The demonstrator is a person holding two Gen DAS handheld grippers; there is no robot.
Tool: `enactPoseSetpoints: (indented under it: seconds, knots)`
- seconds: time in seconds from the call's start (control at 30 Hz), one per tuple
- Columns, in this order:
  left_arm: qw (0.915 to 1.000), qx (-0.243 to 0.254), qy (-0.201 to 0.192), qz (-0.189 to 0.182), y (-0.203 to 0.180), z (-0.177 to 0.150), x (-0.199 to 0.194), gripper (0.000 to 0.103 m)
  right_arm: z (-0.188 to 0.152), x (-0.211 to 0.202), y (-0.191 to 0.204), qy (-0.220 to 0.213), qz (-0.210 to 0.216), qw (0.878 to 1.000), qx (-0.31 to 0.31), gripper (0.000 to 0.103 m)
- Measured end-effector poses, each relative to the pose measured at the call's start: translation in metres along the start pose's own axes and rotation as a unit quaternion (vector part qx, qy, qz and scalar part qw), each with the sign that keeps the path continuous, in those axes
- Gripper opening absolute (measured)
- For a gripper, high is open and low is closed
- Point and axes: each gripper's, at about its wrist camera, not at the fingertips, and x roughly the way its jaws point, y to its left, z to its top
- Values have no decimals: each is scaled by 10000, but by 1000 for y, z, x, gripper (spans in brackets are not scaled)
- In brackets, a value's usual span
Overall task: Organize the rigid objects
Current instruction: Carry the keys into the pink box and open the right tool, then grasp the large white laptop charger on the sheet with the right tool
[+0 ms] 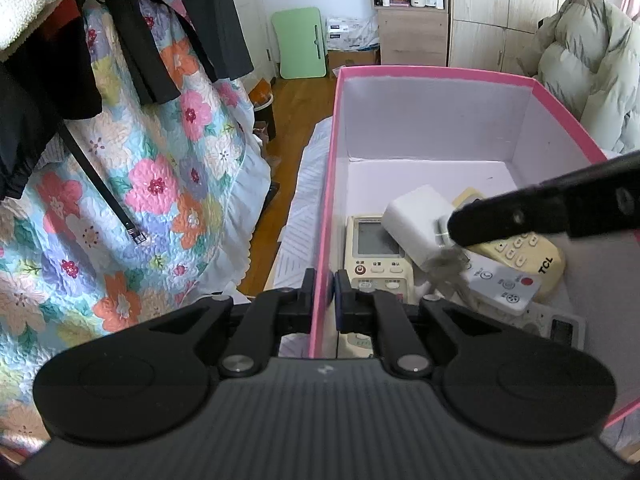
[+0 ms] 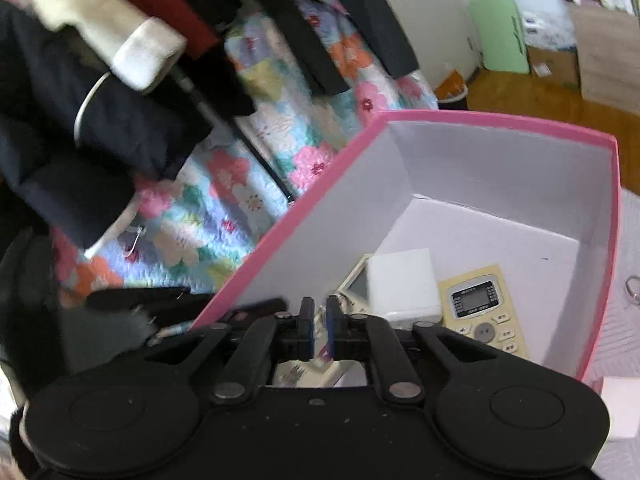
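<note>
A pink box (image 1: 436, 70) with white inner walls holds several remotes: a cream one with a screen (image 1: 374, 248), a yellowish TCL one (image 1: 532, 252) and a white one with a red button (image 1: 500, 284). A white adapter (image 1: 416, 220) lies on top of them. My left gripper (image 1: 324, 296) is shut on the box's left wall. In the left wrist view my right gripper (image 1: 456, 226) reaches in from the right, its tip just above the adapter, with a blurred grey thing under it. In its own view, over the box (image 2: 480, 118), my right gripper (image 2: 319, 326) has a narrow gap between its pads and holds nothing.
A floral quilt (image 1: 160, 184) with dark clothes (image 1: 132, 32) hanging over it stands to the left of the box. Behind are a green folded table (image 1: 300, 42), a wardrobe and a puffy coat (image 1: 580, 72). A small white box (image 2: 620, 404) lies outside the pink box's right wall.
</note>
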Motion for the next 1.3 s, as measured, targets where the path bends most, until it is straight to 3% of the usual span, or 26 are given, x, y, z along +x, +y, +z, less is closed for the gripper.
enactPoseSetpoints:
  seconds: [0.07, 0.17, 0.23, 0.3, 0.4, 0.5, 0.6, 0.63, 0.73, 0.8, 0.97, 1.13, 1.3]
  knots:
    - [10000, -5, 12, 3, 0, 0, 0, 7, 1, -11, -13, -2, 99, 9998, 198, 12]
    - [10000, 18, 10, 25, -1, 0, -1, 7, 2, -56, -31, -429, 256, 9979, 405, 20]
    - [10000, 26, 2, 47, -1, 0, -1, 8, 0, -87, -42, -771, 138, 9959, 444, 24]
    - [10000, -40, 7, 57, 1, 0, 0, 8, -6, -116, -53, -1082, -494, 9923, 345, 29]
    - [9999, 28, -34, 95, -1, -1, 0, 8, -27, -146, -80, -1436, -1708, 9731, 565, 34]
    - [9999, 32, -65, 144, -2, -2, 0, 9, -47, -157, -109, -1385, -2329, 9585, 884, 34]
    - [9999, -2, -64, 153, -3, -2, 0, 9, -59, -158, -126, -1346, -2635, 9513, 860, 36]
    - [9998, -11, -59, 169, -3, -2, 0, 9, -62, -156, -129, -1317, -2604, 9530, 816, 38]
    - [9998, -99, -31, 192, -3, -1, -1, 9, -63, -138, -132, -1132, -2372, 9641, 386, 57]
    - [9997, -102, 10, 219, -3, 0, -1, 9, -64, -120, -133, -792, -2500, 9650, 98, 56]
    - [9996, -27, 22, 279, -6, 1, 0, 10, -67, -100, -115, -205, -2900, 9509, -1056, 58]
    - [9997, -59, -6, 234, -4, 0, 1, 9, -51, -79, -108, 547, -3005, 9229, -2344, 62]
    - [9997, -25, -16, 247, -6, -1, 1, 9, -27, -74, -128, 875, -2624, 9358, -2184, 66]
